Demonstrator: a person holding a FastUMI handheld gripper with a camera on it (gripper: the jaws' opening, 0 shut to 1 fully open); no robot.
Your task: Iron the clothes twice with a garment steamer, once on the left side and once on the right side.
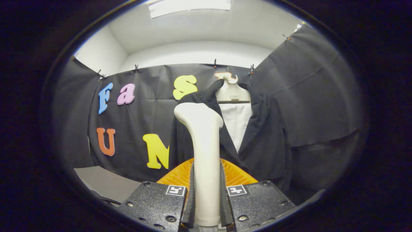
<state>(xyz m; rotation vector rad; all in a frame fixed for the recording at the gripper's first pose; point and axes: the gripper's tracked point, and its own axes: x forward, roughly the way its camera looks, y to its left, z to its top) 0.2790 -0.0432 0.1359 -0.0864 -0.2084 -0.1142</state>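
Gripper-mounted fisheye, looking forward along the fingers (207,196) — level, facing the hanging jacket (257,135), fairly near

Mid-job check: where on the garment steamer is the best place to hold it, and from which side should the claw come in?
Grip the garment steamer low on its straight handle, one finger on each flank, coming in from the base end. The claw is shut on it there now. The shaft is narrow and even there, while the top flares and bends toward the black jacket, so the head stays free to press the cloth.
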